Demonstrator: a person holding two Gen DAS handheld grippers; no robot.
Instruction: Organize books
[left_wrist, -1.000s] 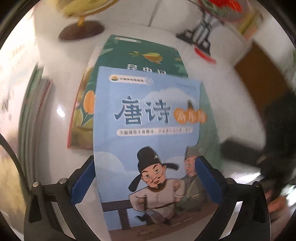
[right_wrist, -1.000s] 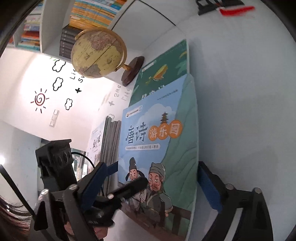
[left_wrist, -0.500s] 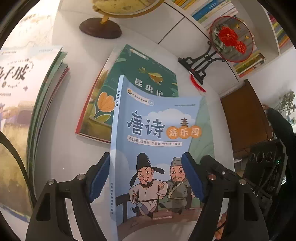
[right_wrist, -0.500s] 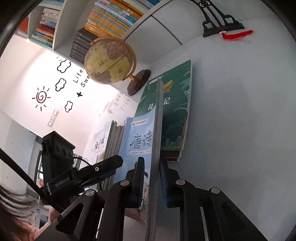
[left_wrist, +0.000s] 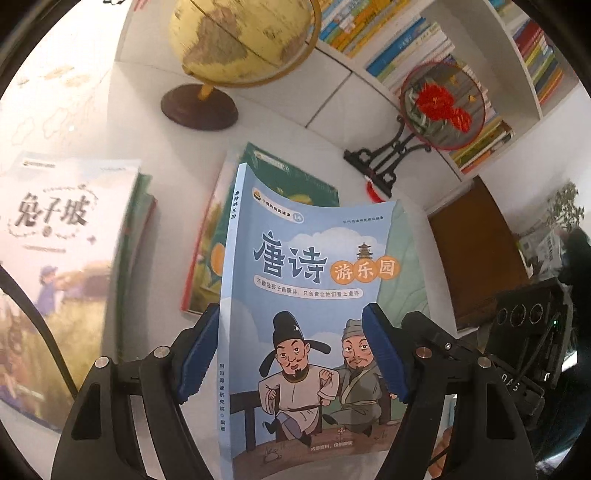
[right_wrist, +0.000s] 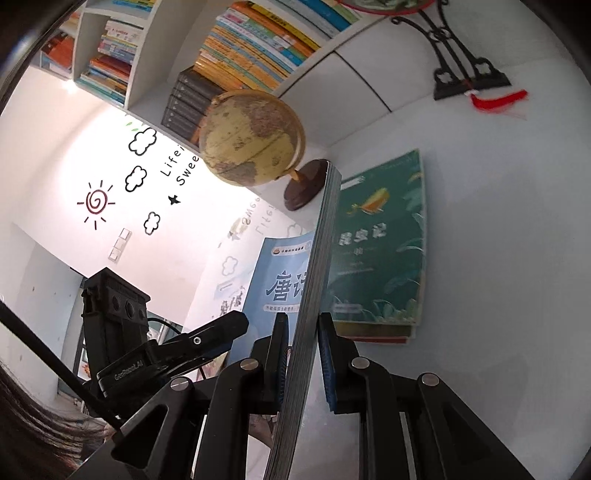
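White desk (left_wrist: 92, 110), bookshelf behind. Blue book (left_wrist: 314, 295) lifted above green book (right_wrist: 380, 240), long axis pointing away. Right gripper (right_wrist: 303, 354) clamps its page edge; left gripper (left_wrist: 291, 354) straddles cover, jaws part-open, grip unclear.

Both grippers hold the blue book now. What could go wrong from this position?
1. The right gripper pinches only the page edge of the blue book; the cover already bows, so pages may bend or slip.
2. The left gripper spans the cover loosely, so it may give little support.
3. The globe stands close beyond the book; a swing could knock it.
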